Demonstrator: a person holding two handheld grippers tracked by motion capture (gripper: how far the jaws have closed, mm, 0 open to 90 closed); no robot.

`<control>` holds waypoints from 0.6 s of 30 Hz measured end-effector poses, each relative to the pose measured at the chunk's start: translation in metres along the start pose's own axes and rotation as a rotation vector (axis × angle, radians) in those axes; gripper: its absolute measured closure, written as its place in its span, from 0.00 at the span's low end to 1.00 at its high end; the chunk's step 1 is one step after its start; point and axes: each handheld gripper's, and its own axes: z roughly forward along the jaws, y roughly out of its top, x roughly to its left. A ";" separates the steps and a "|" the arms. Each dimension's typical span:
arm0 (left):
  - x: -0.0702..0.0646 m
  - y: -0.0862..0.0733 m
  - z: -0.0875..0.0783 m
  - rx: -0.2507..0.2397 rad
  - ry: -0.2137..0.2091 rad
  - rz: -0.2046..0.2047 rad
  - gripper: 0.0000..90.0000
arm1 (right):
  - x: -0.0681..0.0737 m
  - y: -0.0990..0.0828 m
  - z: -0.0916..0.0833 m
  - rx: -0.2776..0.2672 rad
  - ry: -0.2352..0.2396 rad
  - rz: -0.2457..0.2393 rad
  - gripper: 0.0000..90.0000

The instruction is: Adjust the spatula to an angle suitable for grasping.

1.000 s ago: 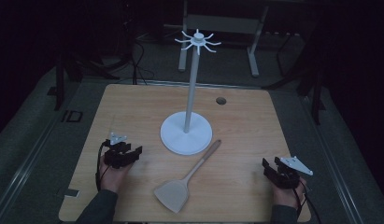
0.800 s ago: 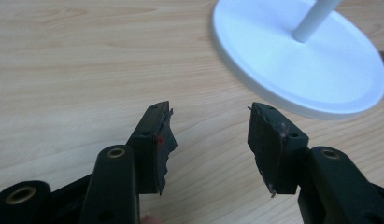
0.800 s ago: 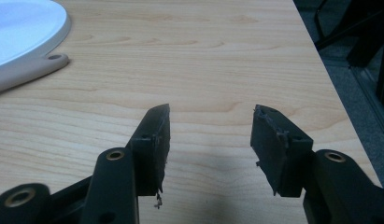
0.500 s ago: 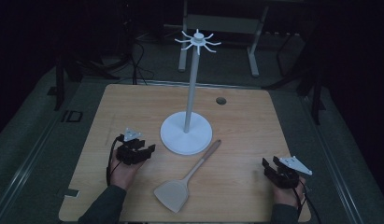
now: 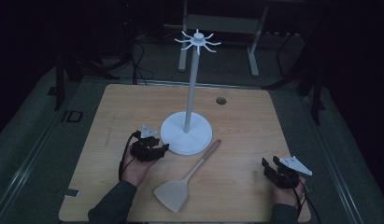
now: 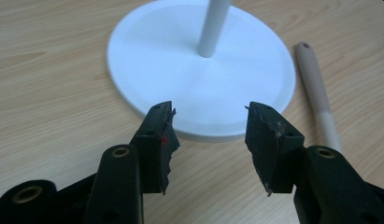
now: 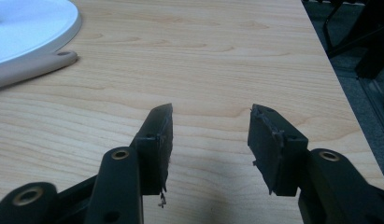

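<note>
Nothing grasped yet: left tongs [image 5: 158, 150] released, near stand [image 5: 186, 133] base; right tongs [image 5: 270, 169] released, near right. Spatula [image 5: 187, 177] lies untouched on worktop [image 5: 110, 112].

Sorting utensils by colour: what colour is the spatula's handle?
Beige, paler toward the blade, clearest in the left gripper view: spatula.

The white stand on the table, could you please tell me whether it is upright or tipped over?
Upright: the stand has its round base flat on the table, pole rising straight.
</note>
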 end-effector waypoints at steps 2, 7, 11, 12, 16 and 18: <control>-0.008 0.004 0.004 0.016 -0.012 0.022 0.58 | 0.000 0.000 0.000 0.001 -0.001 0.001 0.55; -0.019 0.010 0.010 0.046 -0.023 0.060 0.57 | -0.001 -0.001 0.000 0.001 -0.005 0.007 0.54; -0.029 0.015 0.017 0.066 -0.035 0.090 0.56 | -0.001 -0.001 0.000 0.001 -0.005 0.008 0.54; -0.029 0.015 0.017 0.066 -0.035 0.090 0.56 | -0.001 -0.001 0.000 0.001 -0.005 0.008 0.54; -0.040 0.020 0.026 0.108 -0.061 0.126 0.54 | -0.002 -0.001 0.001 0.002 -0.006 0.008 0.54; -0.046 0.021 0.031 0.125 -0.073 0.138 0.54 | -0.002 -0.001 0.001 0.003 -0.005 0.010 0.54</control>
